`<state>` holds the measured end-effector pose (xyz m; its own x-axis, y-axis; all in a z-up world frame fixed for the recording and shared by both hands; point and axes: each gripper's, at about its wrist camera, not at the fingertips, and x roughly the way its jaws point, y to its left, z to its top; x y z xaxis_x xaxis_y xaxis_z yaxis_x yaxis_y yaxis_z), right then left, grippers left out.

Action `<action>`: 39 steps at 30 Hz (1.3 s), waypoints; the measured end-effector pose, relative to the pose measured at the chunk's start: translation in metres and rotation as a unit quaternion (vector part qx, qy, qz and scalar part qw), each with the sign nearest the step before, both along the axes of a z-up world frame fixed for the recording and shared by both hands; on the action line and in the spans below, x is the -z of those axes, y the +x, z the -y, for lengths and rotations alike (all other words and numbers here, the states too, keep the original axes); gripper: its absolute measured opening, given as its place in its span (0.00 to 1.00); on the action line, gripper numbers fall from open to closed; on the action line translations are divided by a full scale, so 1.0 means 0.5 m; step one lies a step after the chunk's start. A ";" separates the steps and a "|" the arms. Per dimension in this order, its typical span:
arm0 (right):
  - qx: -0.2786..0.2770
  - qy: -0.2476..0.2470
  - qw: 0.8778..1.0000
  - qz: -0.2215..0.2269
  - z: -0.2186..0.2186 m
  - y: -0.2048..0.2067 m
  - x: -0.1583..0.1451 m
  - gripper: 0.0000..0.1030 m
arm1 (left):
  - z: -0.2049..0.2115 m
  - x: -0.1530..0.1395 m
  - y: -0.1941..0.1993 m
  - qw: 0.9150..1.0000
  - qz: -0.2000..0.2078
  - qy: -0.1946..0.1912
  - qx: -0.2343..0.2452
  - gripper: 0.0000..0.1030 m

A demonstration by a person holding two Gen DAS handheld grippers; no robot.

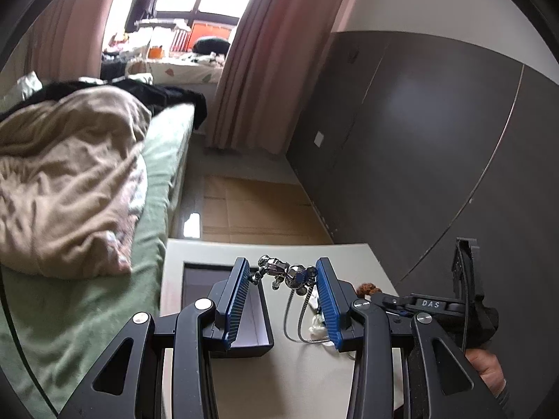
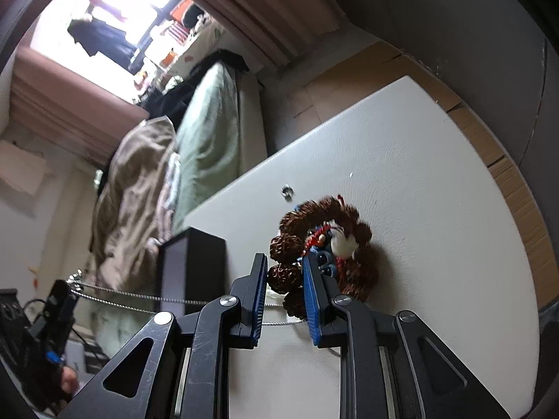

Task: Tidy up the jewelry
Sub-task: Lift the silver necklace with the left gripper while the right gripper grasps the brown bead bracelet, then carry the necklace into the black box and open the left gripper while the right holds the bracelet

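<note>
My left gripper (image 1: 283, 276) is open, and a silver charm necklace (image 1: 291, 274) hangs across the gap between its blue pads, its chain trailing down to the white table (image 1: 297, 377). A black jewelry box (image 1: 244, 314) stands open just below the left finger; it also shows in the right wrist view (image 2: 195, 272). My right gripper (image 2: 284, 272) stands partly open around brown beads of a bead bracelet (image 2: 328, 244) with red thread and a white and blue charm, lying on the table (image 2: 419, 174). The silver chain (image 2: 139, 298) stretches left toward the other gripper.
A small silver ring (image 2: 287, 192) lies on the table beyond the bracelet. A bed with a green sheet (image 1: 153, 188) and beige blanket (image 1: 70, 181) borders the table's left. A dark wall panel (image 1: 419, 139) is on the right, cardboard on the floor (image 1: 258, 209) beyond.
</note>
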<state>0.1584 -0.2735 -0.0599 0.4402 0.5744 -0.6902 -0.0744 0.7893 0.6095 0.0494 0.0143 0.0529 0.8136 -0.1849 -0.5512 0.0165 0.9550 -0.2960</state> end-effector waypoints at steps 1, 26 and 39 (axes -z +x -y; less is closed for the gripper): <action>0.006 0.009 1.000 0.001 0.009 -0.002 -0.004 0.21 | 0.000 -0.016 -0.006 1.000 0.006 0.005 -0.002 0.39; 0.029 0.084 0.996 0.031 0.045 -0.021 -0.053 0.21 | 0.016 -0.283 -0.050 0.988 0.106 0.110 -0.028 0.39; 0.009 0.103 0.994 0.047 0.026 -0.043 -0.076 0.21 | -0.051 -0.294 -0.007 0.985 0.108 0.117 -0.064 0.39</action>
<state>0.1369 -0.2867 -0.0221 0.5086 0.6902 -0.5148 -0.1246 0.6505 0.7492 0.0458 0.0400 0.1998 0.9254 0.0390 -0.3770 -0.0706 0.9950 -0.0702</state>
